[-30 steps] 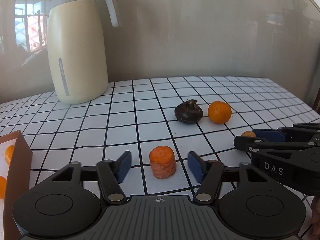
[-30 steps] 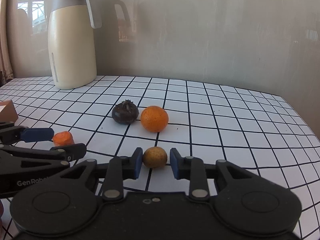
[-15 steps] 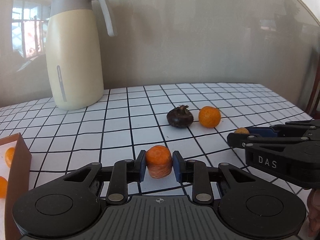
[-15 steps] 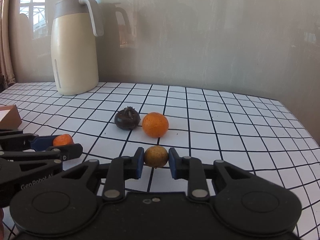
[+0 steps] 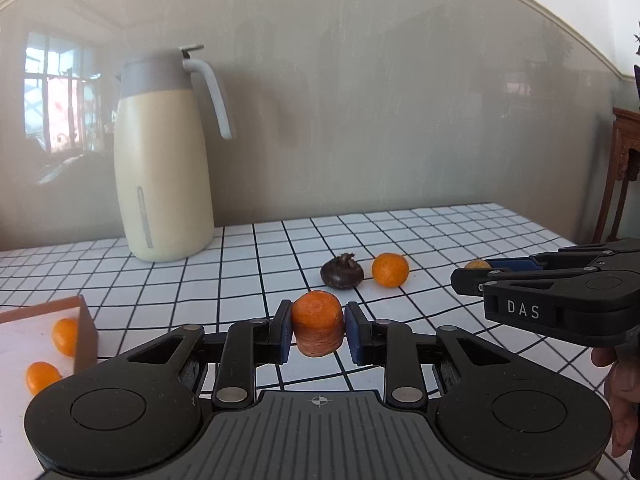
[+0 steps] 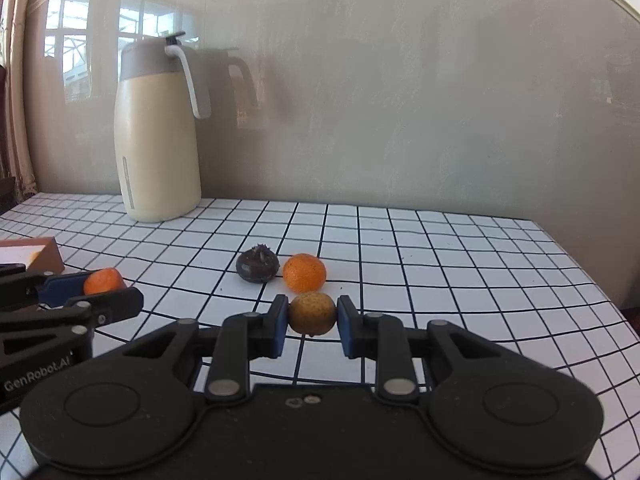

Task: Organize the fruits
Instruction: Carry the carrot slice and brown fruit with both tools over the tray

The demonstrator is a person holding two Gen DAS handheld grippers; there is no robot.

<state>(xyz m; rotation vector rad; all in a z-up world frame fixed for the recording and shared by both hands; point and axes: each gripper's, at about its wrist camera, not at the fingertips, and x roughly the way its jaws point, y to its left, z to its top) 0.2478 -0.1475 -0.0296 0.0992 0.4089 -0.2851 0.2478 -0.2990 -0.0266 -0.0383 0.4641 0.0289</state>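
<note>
We find the left gripper (image 5: 318, 330) clenched on a carrot chunk (image 5: 318, 328), its blue pads pressing the chunk's two curved sides, in the lower centre of the left wrist view. We judge the chunk firm and light, stiff enough to bear the squeeze without bruising; its ridged skin should give friction, though the moist cut faces would be slick — the flanks are the right place to hold, as they are held now. It is a short orange cylinder, flat cut face upward, its side ringed with fine ridges.

The right gripper (image 6: 312, 318) is closed on a small yellow-brown citrus fruit (image 6: 312, 314), lower centre of the right wrist view, pads set at its widest girth. We judge it light and round, with a thin rind that would dent under hard pressure and could roll out if gripped off-centre. Its skin is dull, speckled, darker than its neighbours.

On the grid-patterned tablecloth (image 6: 460, 280), mid-frame, remain a dark purple-brown fruit with a tufted top (image 6: 257, 266) — possibly a water chestnut, we cannot say — and, beside it, apparently touching, a bright orange mandarin (image 6: 305, 273). In the lower left of the left wrist view an open box (image 5: 86, 332) already holds two small oranges (image 5: 42, 376). A cream thermos jug (image 5: 162, 160) stands at the upper left.
</note>
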